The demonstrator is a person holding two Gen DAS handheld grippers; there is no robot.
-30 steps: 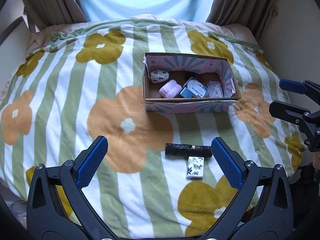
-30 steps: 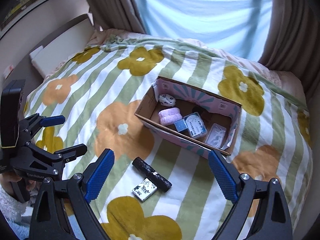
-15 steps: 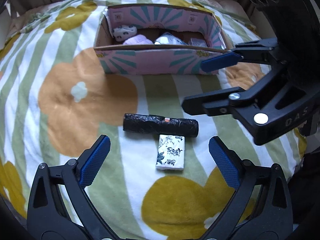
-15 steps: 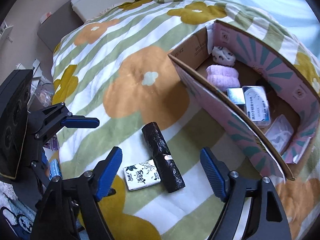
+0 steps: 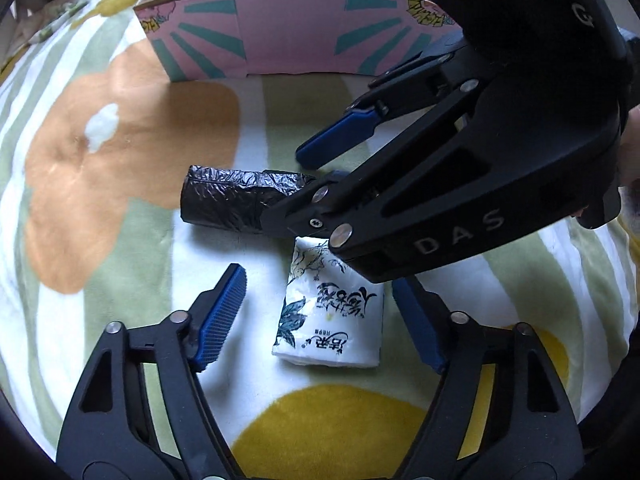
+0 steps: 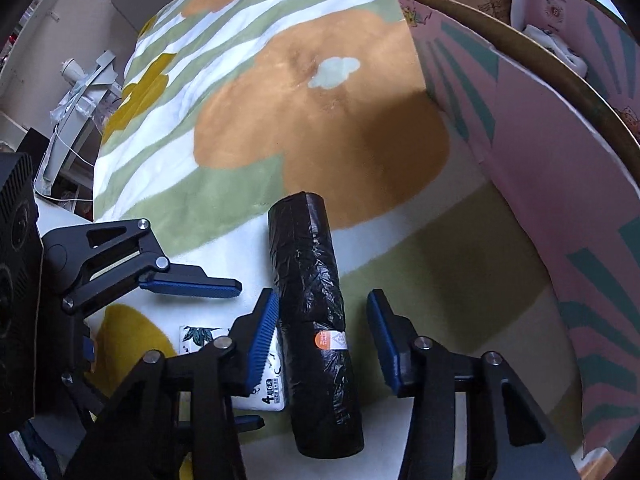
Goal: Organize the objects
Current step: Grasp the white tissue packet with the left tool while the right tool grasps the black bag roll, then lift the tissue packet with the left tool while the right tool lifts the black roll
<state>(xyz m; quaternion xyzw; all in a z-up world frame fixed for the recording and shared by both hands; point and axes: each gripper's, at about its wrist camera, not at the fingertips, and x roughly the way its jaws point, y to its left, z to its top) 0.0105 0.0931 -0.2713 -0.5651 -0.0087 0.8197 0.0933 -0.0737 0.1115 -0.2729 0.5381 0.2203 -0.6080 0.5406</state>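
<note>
In the lower middle of the right wrist view, the right gripper [image 6: 323, 336] has its jaws wide on both sides of the black roll [image 6: 314, 316], not yet pressing it. The left gripper [image 5: 320, 312], low in its own view, is also wide open around the tissue pack [image 5: 330, 308]. Both things lie on the blanket [image 5: 120, 160], touching each other, below the pink box [image 5: 304, 36] (it stands at the upper edge). The risk, I think, is crowding: the right gripper's inner finger [image 6: 262, 340] lies over the pack, so closing may pinch or drag it, and the two grippers may collide.
</note>
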